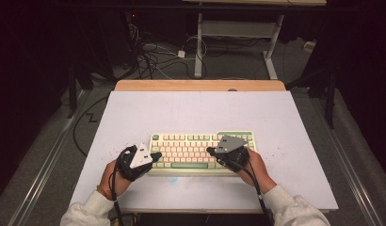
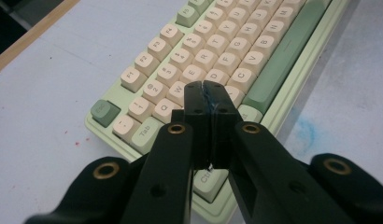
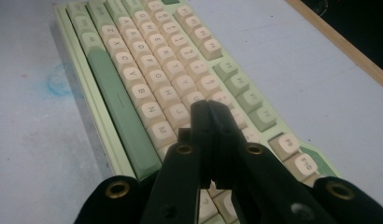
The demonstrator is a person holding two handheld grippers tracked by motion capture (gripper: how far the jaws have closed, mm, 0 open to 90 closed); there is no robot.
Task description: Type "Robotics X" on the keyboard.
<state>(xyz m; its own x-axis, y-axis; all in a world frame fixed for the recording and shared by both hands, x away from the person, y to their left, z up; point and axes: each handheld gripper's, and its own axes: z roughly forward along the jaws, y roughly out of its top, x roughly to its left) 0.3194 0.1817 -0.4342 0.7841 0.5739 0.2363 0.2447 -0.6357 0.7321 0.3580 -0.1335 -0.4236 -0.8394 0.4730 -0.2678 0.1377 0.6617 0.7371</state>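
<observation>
High view — keyboard [image 1: 191, 150] ends under both closed claws.

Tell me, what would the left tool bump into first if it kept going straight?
Probably the keyboard. The shut left tool points down at its letter keys, around the A and S keys; how near it hangs above them is hard to judge.

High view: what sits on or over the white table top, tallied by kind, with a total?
Mechanical keyboard, cream keys with green accents: 1
Handheld grippers, left gripper and right gripper, both with jaws shut and empty, over the keyboard's two ends: 2
Total: 3, all on or over the white table top
</observation>
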